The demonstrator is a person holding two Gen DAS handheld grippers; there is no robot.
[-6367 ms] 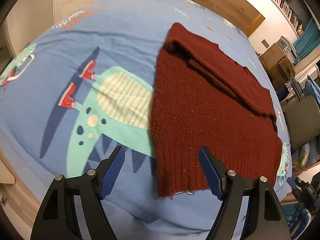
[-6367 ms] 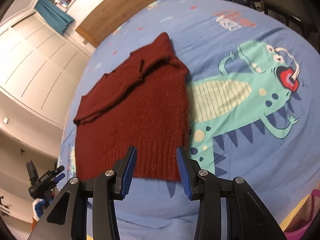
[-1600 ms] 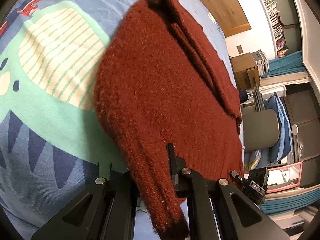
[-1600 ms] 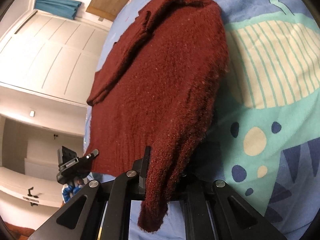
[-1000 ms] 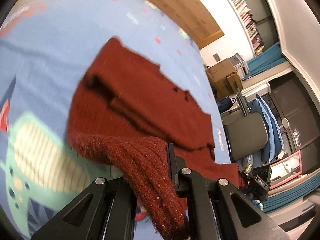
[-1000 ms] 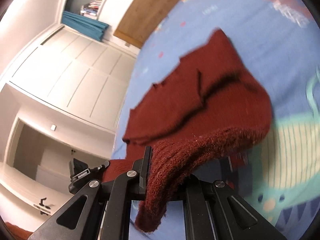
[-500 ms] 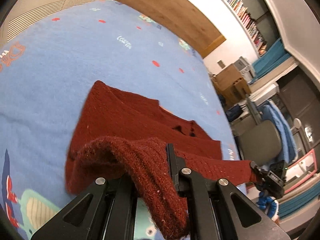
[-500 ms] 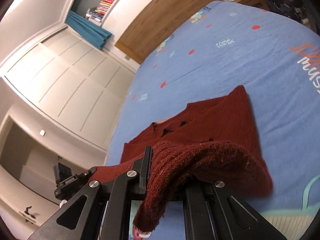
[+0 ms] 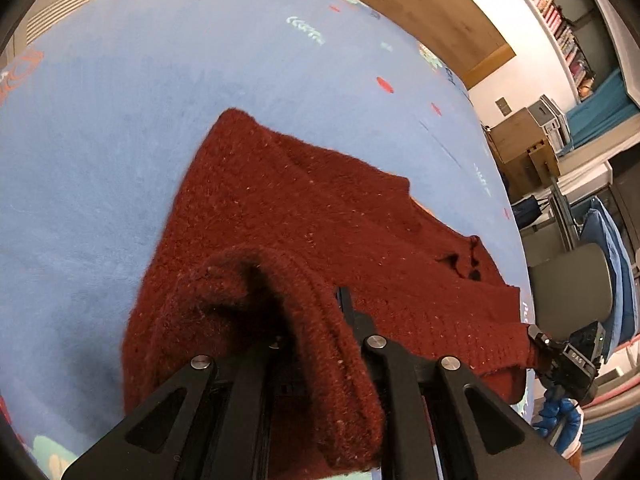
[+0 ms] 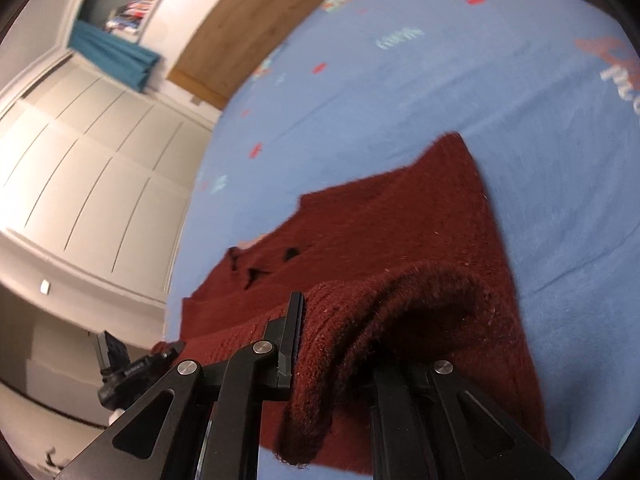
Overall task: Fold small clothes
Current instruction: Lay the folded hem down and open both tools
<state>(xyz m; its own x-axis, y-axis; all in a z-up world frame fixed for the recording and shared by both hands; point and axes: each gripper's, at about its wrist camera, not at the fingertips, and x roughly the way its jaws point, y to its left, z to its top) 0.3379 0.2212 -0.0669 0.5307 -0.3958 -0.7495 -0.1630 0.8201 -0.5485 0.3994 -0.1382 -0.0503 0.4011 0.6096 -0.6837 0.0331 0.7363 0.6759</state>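
Bed (image 9: pixel 120 100): both tools, left tool (image 9: pixel 316 320) and right tool (image 10: pixel 332 344), clamp sweater hem (image 9: pixel 320 340); release unevenly and your fold lands skewed.

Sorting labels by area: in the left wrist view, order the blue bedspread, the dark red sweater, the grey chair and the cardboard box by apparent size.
1. blue bedspread
2. dark red sweater
3. grey chair
4. cardboard box
Chair and box look close in size and sit farther off, so their order is unsure.
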